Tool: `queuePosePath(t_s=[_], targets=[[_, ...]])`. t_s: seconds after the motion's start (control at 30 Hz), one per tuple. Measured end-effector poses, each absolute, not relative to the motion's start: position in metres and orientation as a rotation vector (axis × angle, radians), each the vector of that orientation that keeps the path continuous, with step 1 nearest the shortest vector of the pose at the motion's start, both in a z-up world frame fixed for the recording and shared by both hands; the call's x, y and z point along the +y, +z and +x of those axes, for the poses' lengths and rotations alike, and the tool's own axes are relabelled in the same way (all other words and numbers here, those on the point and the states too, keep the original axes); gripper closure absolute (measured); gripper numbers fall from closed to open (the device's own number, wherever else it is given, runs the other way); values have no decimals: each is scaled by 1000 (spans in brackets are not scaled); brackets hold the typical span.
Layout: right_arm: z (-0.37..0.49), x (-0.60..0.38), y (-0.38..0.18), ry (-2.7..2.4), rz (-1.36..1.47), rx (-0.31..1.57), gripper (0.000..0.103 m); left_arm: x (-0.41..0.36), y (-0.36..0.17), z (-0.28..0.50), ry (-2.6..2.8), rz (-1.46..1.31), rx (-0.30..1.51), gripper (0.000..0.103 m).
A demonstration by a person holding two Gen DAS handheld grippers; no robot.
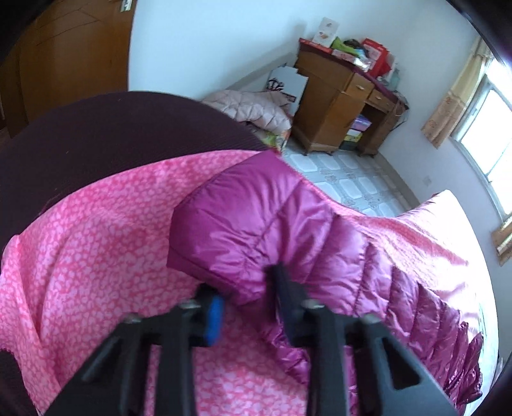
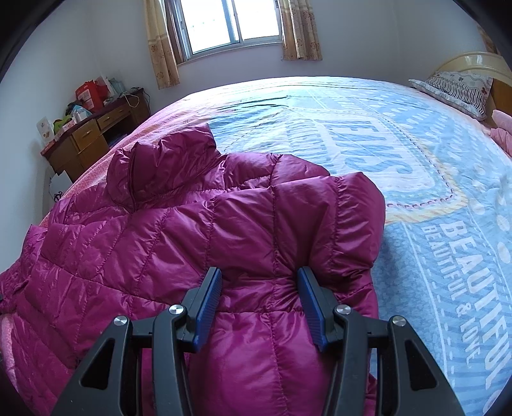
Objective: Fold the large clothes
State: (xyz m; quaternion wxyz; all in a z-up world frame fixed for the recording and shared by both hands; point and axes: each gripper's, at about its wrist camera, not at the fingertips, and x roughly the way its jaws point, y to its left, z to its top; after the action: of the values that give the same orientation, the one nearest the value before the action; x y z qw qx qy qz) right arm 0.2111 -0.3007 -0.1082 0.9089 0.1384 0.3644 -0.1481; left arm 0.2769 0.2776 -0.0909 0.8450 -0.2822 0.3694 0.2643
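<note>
A magenta quilted puffer jacket point(image 2: 166, 230) lies on the bed, collar toward the window, one sleeve folded across its body. My right gripper point(image 2: 259, 281) stands wide, its blue-padded fingers pressed on either side of a puffy part of that sleeve. In the left wrist view the jacket point(image 1: 272, 230) lies on a pink patterned sheet point(image 1: 96, 243). My left gripper point(image 1: 243, 288) straddles the sleeve's cuff end; its jaws stand apart with the fabric between them.
The bed has a blue printed cover point(image 2: 416, 160) and a striped pillow point(image 2: 454, 89) at the far right. A wooden desk point(image 1: 339, 105) with boxes stands by the wall, pink bedding point(image 1: 252, 108) beside it. A dark maroon cloth point(image 1: 96, 137) lies left. A window point(image 2: 230, 22) is behind the bed.
</note>
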Motion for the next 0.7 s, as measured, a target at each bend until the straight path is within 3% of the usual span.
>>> queuePosePath(t_s=[0.17, 0.47, 0.7], targets=[[211, -301, -108, -303, 291, 749, 52, 259, -62, 276, 531, -471, 691, 95], [209, -303, -108, -297, 302, 743, 52, 130, 20, 247, 201, -179, 449, 95], [208, -306, -108, -291, 313, 738, 52, -7, 6, 234, -130, 31, 469, 95]])
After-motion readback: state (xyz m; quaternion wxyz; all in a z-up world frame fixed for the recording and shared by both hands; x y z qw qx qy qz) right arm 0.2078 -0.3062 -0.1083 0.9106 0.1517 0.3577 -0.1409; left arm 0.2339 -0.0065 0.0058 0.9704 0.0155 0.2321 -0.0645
